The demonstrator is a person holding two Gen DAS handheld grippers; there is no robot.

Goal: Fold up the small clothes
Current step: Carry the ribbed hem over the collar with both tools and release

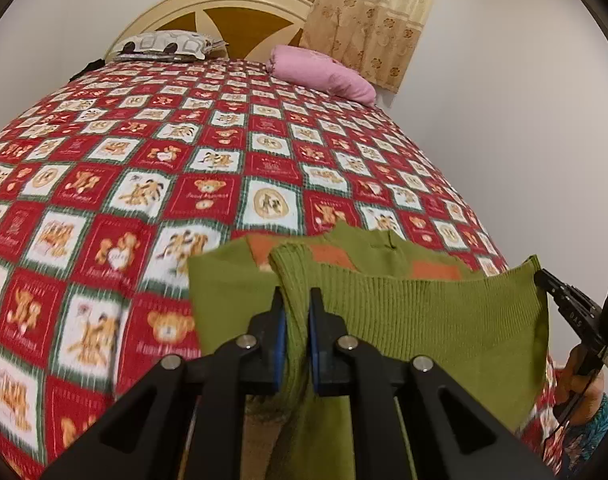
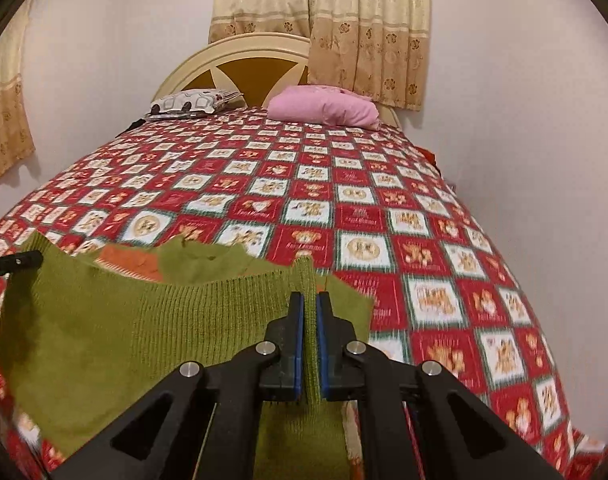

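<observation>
Two grippers are clamped on one green sweater [image 1: 443, 320], and I have it lifted over the near end of the bed [image 1: 184, 160]. My left gripper [image 1: 296, 320] has its blue-padded fingers [image 1: 280, 340] closed on a bunched ribbed edge, cloth filling the gap between them. My right gripper [image 2: 311, 320] pinches a thinner ribbed strip between its fingers [image 2: 300, 340] the same way. Between the two grips the ribbed hem stretches sideways; beyond the fingertips the orange-patched part (collar, I think) lies on the red bear-print bedspread. Far ahead of the fingers, by the headboard [image 2: 240, 60], sit a pink pillow [image 2: 323, 108] and a patterned pillow [image 2: 188, 102], with curtains [image 2: 367, 32] behind.
</observation>
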